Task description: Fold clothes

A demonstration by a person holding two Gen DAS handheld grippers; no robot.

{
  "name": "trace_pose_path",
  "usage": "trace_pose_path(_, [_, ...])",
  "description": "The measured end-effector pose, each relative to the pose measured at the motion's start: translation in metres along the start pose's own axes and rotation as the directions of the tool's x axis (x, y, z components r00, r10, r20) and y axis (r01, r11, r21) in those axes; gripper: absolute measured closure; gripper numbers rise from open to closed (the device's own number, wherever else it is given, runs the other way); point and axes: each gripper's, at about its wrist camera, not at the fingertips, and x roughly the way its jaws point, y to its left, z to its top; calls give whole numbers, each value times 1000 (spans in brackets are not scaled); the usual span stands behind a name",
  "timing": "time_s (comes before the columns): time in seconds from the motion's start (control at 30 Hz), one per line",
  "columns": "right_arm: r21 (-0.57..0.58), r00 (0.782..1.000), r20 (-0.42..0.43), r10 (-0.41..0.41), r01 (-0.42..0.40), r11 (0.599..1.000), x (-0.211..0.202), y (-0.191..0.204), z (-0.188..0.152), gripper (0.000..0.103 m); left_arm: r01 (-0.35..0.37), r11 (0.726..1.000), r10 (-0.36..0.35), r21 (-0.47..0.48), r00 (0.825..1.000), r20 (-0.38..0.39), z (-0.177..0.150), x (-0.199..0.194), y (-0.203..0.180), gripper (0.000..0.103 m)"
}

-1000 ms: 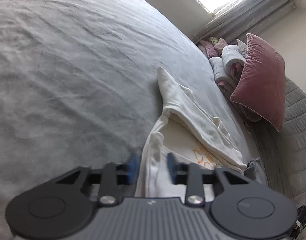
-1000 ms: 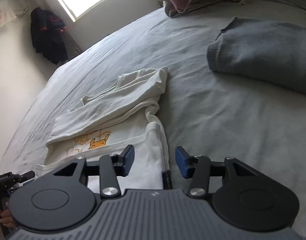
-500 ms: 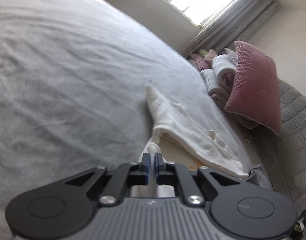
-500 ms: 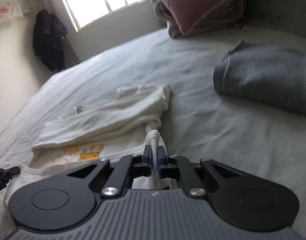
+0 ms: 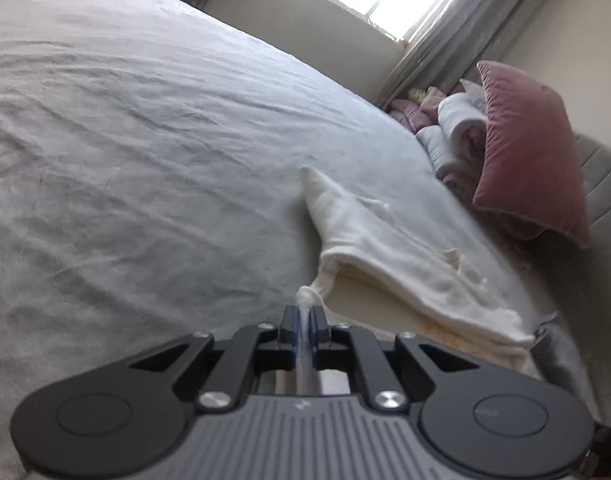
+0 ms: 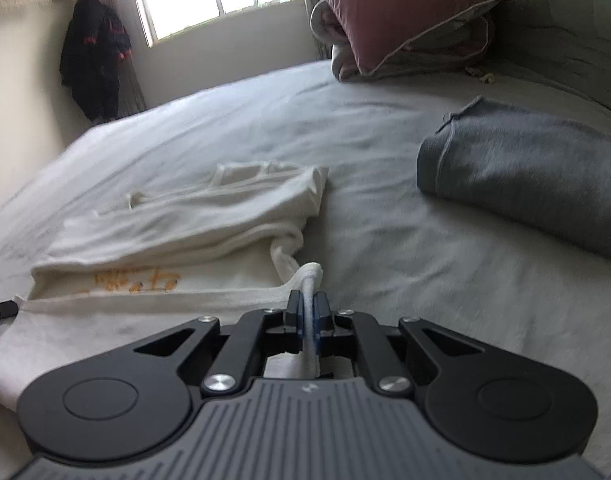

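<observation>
Cream shirt (image 6: pixel 177 220) lies partly folded on the bed (image 5: pixel 145 140), ahead of both our grippers; left gripper (image 5: pixel 304 320) and right gripper (image 6: pixel 308 306) each pinch its near edge. We judge another fold remains. Only our right view shows the folded grey garment (image 6: pixel 525 184).
</observation>
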Motion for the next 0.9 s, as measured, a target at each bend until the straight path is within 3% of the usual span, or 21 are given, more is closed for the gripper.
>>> trace_pose_path(0.07, [-2, 1000, -12, -3, 3, 1000, 0, 1, 0, 92, -22, 1000, 22, 10, 1000, -1, 1, -3, -2, 88])
trace_pose_path(0.13, [-6, 1000, -17, 5, -5, 1000, -4, 3, 2, 84, -56, 998, 56, 32, 998, 9, 2, -8, -6, 64])
trace_pose_path(0.27, [-31, 1000, 15, 10, -9, 999, -16, 12, 6, 55, -93, 993, 91, 72, 995, 36, 2, -19, -15, 56])
trace_pose_path(0.6, [-152, 998, 30, 55, -50, 987, -26, 53, 0, 41, -50, 980, 42, 190, 998, 50, -10, -35, -53, 42])
trace_pose_path(0.9, [-253, 998, -51, 27, -39, 967, -18, 60, -21, 38, -36, 950, 55, 309, 997, -54, -39, -23, -57, 43])
